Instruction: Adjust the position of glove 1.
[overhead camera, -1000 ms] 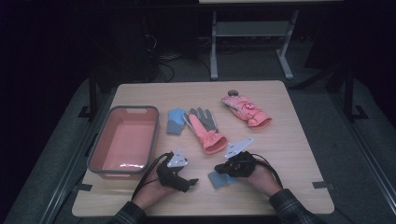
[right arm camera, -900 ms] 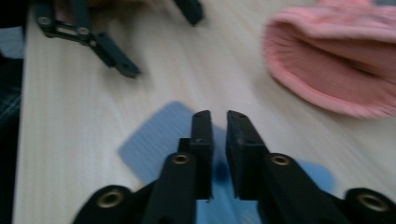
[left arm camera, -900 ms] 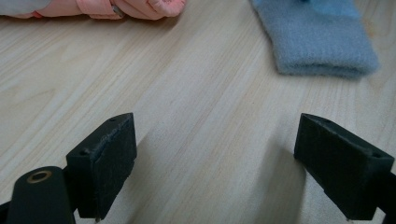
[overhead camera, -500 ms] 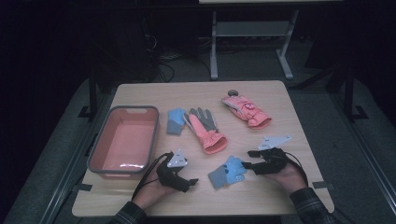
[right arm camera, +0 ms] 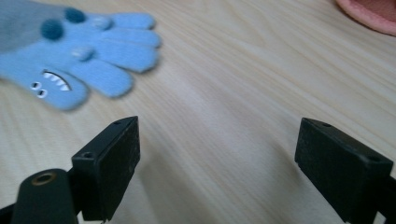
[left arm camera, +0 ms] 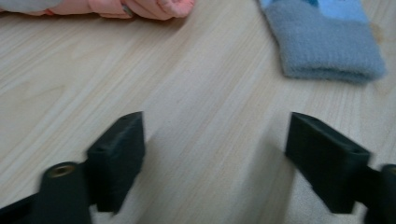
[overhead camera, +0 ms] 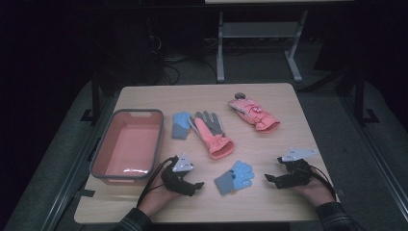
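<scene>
Between the fingers of the right gripper, which have just been opening and now stand wide, nothing is held: the small light-blue knitted glove with a grey cuff, gripped a second ago, has been let go and lies just beyond them on the pale wooden worktop. Opposite, the left gripper is kept beside the cuff, its fingers wide but lately narrowing, empty. Farther off stands the salmon plastic tub. A handover seems underway.
</scene>
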Demonstrator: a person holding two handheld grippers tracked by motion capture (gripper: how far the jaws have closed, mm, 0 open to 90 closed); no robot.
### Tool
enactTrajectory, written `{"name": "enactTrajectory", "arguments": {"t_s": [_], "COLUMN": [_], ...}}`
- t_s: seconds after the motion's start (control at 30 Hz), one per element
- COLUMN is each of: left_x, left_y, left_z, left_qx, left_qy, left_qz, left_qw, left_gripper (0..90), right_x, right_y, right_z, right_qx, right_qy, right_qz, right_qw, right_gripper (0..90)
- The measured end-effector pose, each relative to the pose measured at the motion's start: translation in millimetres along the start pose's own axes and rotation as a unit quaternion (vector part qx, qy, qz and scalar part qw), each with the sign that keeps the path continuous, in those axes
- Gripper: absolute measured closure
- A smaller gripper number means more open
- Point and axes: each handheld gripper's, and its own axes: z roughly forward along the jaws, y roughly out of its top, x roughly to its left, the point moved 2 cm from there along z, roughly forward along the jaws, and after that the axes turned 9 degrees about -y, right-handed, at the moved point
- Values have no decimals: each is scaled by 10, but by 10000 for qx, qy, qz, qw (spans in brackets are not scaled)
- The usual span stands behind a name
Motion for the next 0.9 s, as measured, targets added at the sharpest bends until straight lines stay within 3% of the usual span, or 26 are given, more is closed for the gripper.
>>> {"name": "enactTrajectory", "arguments": {"t_s": [0.03, 0.13, 0.3, 0.6, 0.67, 0.73, 0.9], "left_x": [6, 26, 135, 413, 457, 577, 754], "left_y": [29, 84, 290, 603, 629, 689, 763], "left_z": [-7, -23, -11, 110, 114, 132, 171], "left_qx": [-28, -49, -89, -179, -202, -216, -219], "left_qy": [29, 102, 352, 915, 951, 1100, 1185], "left_qz": [-178, -315, -724, -879, -896, -947, -1050], "left_qw": [9998, 9994, 9967, 9918, 9912, 9892, 9871], "left_gripper": [321, 484, 893, 895, 895, 895, 895], "right_x": [-18, -23, -21, -16, -16, -16, -16], "right_y": [-16, -34, -40, -41, -41, -41, -41], "right_z": [28, 59, 66, 65, 65, 66, 66], "right_qx": [11, -33, -53, -37, -32, -35, -35], "right_qy": [-47, -56, -40, -24, -19, -18, -17], "right_qz": [13, 34, 25, 44, 35, 31, 32], "right_qw": [10000, 10000, 10000, 10000, 10000, 10000, 10000], "right_gripper": [136, 113, 93, 87, 86, 86, 86]}}
